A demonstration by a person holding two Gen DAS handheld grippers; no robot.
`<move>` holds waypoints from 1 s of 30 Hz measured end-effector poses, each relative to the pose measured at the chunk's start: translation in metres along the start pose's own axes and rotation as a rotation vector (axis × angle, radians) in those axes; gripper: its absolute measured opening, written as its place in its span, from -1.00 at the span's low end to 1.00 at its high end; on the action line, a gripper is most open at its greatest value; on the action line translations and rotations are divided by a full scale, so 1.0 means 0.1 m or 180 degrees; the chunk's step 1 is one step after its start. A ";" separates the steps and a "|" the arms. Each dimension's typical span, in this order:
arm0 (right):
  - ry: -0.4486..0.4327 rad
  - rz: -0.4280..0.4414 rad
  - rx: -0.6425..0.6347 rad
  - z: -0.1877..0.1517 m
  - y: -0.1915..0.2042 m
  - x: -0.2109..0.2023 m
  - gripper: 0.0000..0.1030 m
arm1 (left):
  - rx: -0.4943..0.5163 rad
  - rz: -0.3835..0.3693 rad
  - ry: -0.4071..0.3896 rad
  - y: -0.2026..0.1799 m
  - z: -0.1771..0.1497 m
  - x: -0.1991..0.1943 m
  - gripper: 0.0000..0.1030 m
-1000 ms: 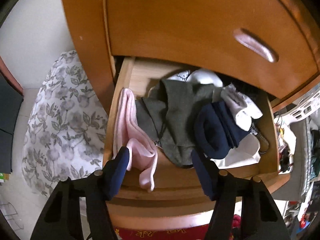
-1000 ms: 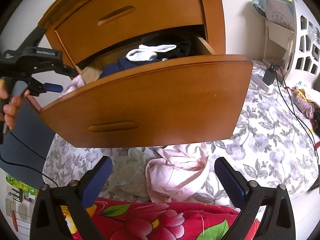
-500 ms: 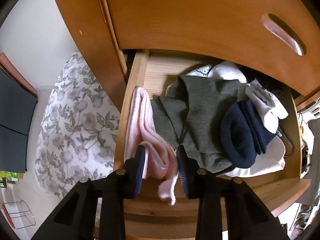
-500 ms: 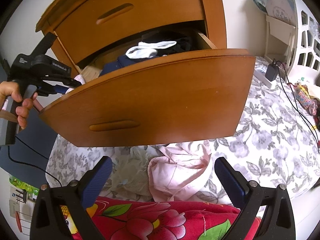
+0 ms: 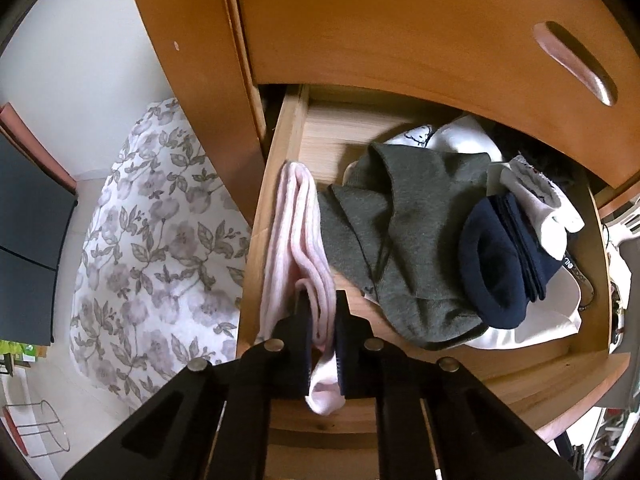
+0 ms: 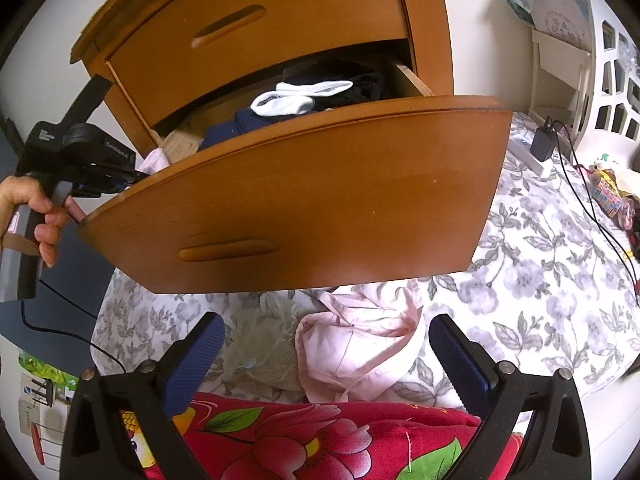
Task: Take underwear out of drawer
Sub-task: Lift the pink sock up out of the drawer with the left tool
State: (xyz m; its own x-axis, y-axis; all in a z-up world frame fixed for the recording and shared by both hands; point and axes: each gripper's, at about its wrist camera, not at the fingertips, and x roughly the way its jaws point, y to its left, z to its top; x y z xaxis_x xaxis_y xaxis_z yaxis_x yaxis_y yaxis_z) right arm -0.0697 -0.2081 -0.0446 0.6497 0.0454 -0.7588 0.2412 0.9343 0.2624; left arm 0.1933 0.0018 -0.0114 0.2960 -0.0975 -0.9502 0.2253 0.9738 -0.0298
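A wooden cabinet (image 6: 280,20) is seen above a floral sheet (image 6: 540,264), and its lower drawer (image 6: 304,196) is pulled out over the sheet. A closed upper drawer (image 5: 400,24) overhangs the back of the open one, so the items furthest in are partly hidden. Inside the drawer a grey garment (image 5: 400,220) is spread across the middle, with white fabric (image 5: 532,324) under it, a navy roll (image 5: 500,264) to its right, and white socks (image 5: 536,200) behind that. Along the left wall of the drawer the pink underwear (image 5: 296,240) is laid as a long, soft, ribbed fold of pale pink, its near end hanging over the front edge. The left gripper (image 5: 322,320) is clamped on the pink underwear at that near end, fabric being pinched between the pads. In the right wrist view this tool is held by a hand (image 6: 30,208) at the drawer's left corner. The right gripper (image 6: 320,356) is held with its jaws wide apart and nothing between them, above a pink garment (image 6: 360,344) and a beige mesh piece (image 6: 264,344) lying on the sheet, with a red floral blanket (image 6: 320,436) nearest. A charger (image 6: 542,142) with its cord is seen on the sheet at right.
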 end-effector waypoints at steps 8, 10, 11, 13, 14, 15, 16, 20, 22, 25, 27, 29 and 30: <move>0.0009 -0.0003 -0.0001 0.00 0.00 0.00 1.00 | -0.0006 -0.0109 -0.0332 0.00 -0.11 -0.15 -0.84; 0.0010 -0.0009 -0.0003 0.00 0.00 0.00 1.00 | -0.0009 -0.0147 -0.0392 0.01 -0.13 -0.18 -0.85; 0.0009 -0.0012 -0.0004 0.00 -0.01 0.00 1.00 | -0.0013 -0.0174 -0.0423 0.01 -0.13 -0.20 -0.85; 0.0011 -0.0018 -0.0003 0.00 0.00 0.00 1.00 | -0.0037 -0.0260 -0.0520 0.03 -0.14 -0.25 -0.85; 0.0011 -0.0018 -0.0004 0.00 0.00 0.00 1.00 | -0.0050 -0.0301 -0.0569 0.04 -0.15 -0.28 -0.85; 0.0009 -0.0017 -0.0004 0.00 0.00 0.00 1.00 | -0.0065 -0.0343 -0.0650 0.05 -0.16 -0.33 -0.85; 0.0009 -0.0017 -0.0003 0.00 0.00 0.00 1.00 | -0.0067 -0.0366 -0.0712 0.05 -0.17 -0.37 -0.85; 0.0011 -0.0016 -0.0001 0.00 0.00 0.00 1.00 | -0.0034 -0.0490 -0.0953 0.04 -0.19 -0.56 -0.85; 0.0011 -0.0018 -0.0004 0.00 0.00 0.00 1.00 | -0.0011 -0.0550 -0.1074 0.04 -0.20 -0.65 -0.85; 0.0011 -0.0023 -0.0007 0.00 0.00 0.00 1.00 | -0.0024 -0.0641 -0.1222 0.06 -0.20 -0.78 -0.85; 0.0013 -0.0027 -0.0008 -0.01 0.00 0.00 1.00 | -0.0036 -0.0713 -0.1317 0.08 -0.22 -0.88 -0.85; 0.0014 -0.0028 -0.0008 -0.01 0.00 0.01 1.00 | -0.0029 -0.0764 -0.1400 0.08 -0.24 -0.96 -0.85; 0.0016 -0.0028 -0.0009 -0.01 0.00 0.01 1.00 | -0.0025 -0.0793 -0.1451 0.09 -0.26 -1.02 -0.85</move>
State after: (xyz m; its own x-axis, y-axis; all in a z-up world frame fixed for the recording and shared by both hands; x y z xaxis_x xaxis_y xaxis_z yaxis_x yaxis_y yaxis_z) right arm -0.0698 -0.2076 -0.0457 0.6439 0.0388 -0.7641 0.2450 0.9357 0.2539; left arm 0.1413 0.0255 0.0772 0.6089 -0.4043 -0.6825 0.3340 0.9111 -0.2417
